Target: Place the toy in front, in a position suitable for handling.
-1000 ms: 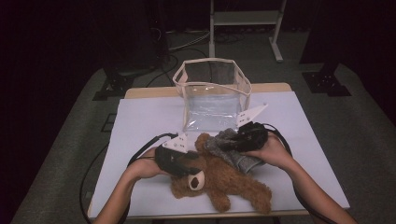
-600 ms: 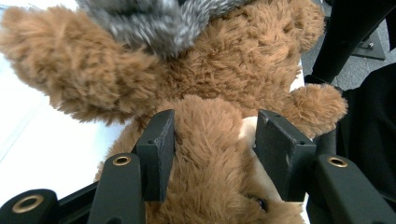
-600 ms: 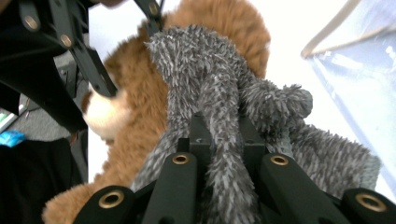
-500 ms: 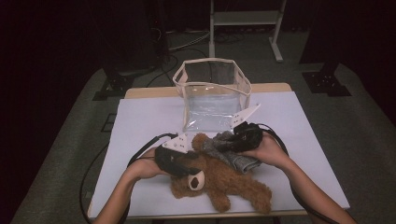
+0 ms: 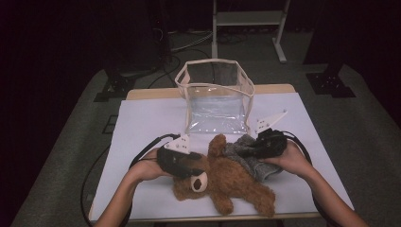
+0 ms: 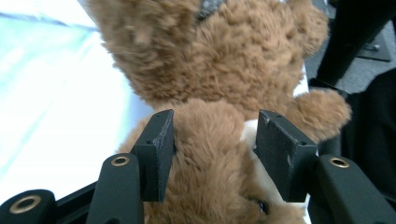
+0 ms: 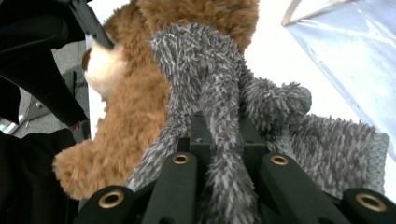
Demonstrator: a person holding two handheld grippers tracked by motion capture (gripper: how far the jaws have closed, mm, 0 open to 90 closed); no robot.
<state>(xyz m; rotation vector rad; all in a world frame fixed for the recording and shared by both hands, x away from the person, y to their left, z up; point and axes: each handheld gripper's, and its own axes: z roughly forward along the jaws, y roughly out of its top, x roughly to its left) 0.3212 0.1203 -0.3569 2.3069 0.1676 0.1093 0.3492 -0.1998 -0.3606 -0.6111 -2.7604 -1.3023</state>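
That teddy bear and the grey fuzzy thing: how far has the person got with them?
Nothing looks finished: the clear bag stands with no toy inside. In hand: the left gripper clamps the teddy bear by its head, and the right gripper pinches the grey fuzzy garment draped over the bear. Left, probably: dressing the bear or separating the two.

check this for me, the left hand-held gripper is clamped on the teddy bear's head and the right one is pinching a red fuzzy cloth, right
Not quite: the cloth is grey, not red. The right gripper view shows the right hand-held gripper pinching a fold of the grey fuzzy cloth, which lies against the brown teddy bear. The rest holds: the left hand-held gripper is clamped on the bear's head.
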